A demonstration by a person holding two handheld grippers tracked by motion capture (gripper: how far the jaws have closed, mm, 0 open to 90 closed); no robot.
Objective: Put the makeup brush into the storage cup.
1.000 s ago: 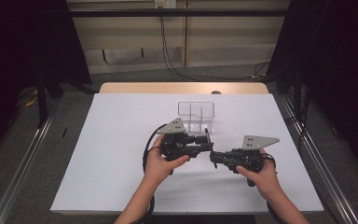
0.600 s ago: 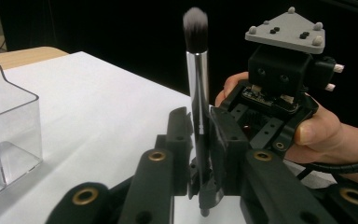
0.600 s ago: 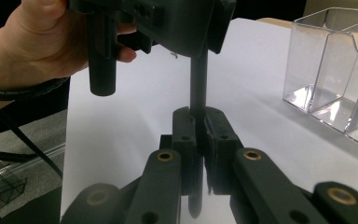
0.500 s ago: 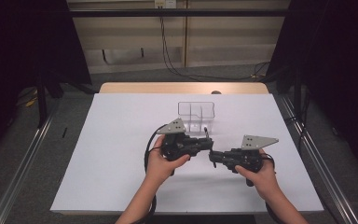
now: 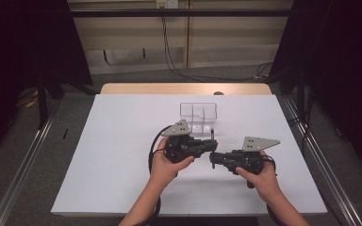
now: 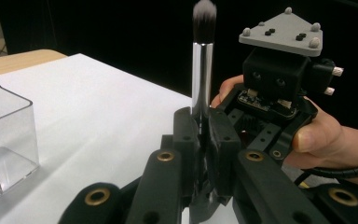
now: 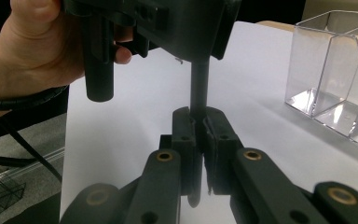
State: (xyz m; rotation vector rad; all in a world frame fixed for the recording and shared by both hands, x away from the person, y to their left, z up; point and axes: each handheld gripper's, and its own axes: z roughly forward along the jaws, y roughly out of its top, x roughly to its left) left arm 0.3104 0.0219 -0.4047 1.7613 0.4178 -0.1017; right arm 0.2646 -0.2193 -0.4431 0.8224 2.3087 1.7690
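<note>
Makeup brush (image 6: 201,70) upright between both tongs — left tongs (image 6: 200,122) clenched on it, right tongs (image 7: 199,122) too — near clear organizer (image 5: 198,112).

Dim room, lit work area

White sheet (image 5: 122,141) covers wooden tabletop (image 5: 169,88); grey floor (image 5: 23,155) with metal rails (image 5: 23,174) either side; black curtains (image 5: 23,42) flank pale back wall (image 5: 226,33); cables (image 5: 169,56) hang down it

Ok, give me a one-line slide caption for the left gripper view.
Left gripper clamps an upright makeup brush by its silver ferrule, clear organizer at left, the other gripper just behind.
</note>
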